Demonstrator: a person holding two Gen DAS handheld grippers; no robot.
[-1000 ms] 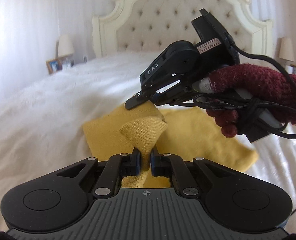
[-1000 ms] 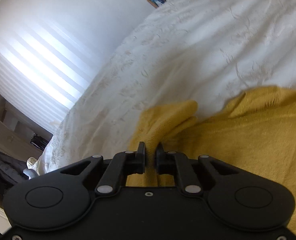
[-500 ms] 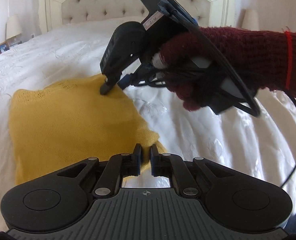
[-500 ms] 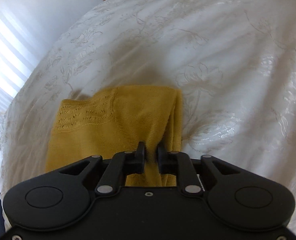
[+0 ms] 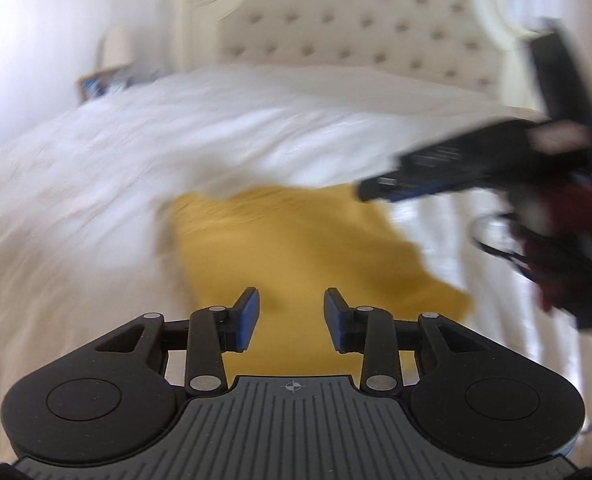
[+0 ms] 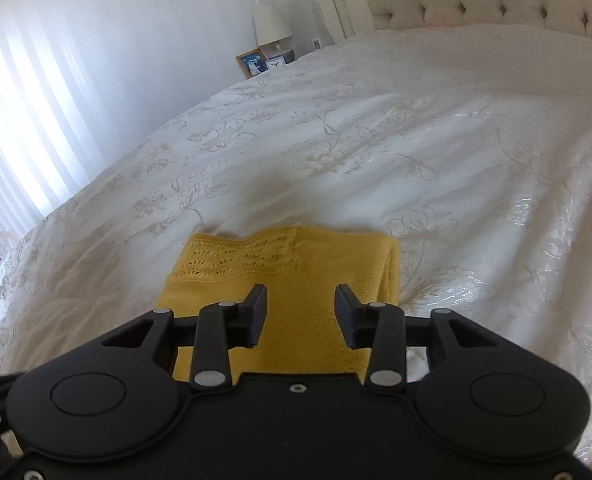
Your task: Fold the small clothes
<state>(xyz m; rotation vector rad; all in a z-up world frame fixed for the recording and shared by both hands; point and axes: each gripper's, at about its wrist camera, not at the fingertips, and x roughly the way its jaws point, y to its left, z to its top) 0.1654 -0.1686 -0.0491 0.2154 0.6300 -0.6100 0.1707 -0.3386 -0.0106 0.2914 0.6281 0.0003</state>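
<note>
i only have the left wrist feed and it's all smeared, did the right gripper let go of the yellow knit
Observer: Yes. In the right wrist view the right gripper has its jaws spread, with nothing between them; the yellow knit lies on the white bedspread below.
Operator: is the fold tidy
Observer: It lies as a flat, compact rectangle with a doubled edge along its right side.
Operator: any detail showing on top
Observer: A lacy openwork band faces up at the far left corner.
Operator: anything else on the bed near it
Observer: No. That view shows only floral-patterned bedspread around the knit; a lamp and a framed photo stand beyond the bed.
</note>
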